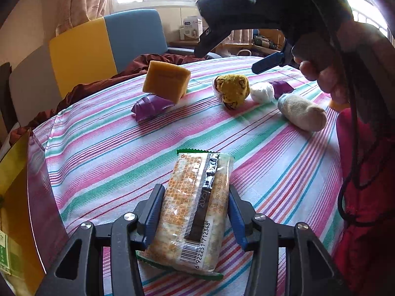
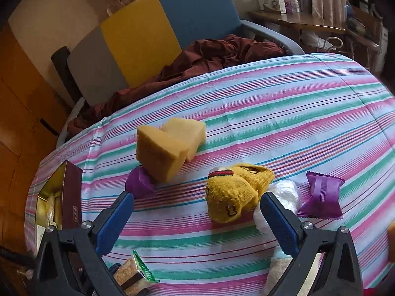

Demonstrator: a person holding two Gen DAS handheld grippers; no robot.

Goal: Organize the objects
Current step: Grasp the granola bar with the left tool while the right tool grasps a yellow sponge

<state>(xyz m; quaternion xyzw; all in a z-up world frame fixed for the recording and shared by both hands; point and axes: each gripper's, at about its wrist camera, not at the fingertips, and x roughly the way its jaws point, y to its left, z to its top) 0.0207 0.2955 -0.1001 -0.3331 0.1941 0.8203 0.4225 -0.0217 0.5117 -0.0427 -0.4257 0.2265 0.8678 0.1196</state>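
My left gripper is shut on a clear snack packet with green ends, held over the striped tablecloth. The packet's tip also shows in the right wrist view. My right gripper is open and empty, above the cloth in front of a rolled yellow sock. In the left wrist view it hovers high over the far items. Yellow sponge blocks, purple packets, a white plastic ball and a white sock lie on the cloth.
An open maroon box with a gold inside stands at the table's left edge. A blue and yellow chair with a maroon cloth is behind the table. A side table with boxes is at the back right.
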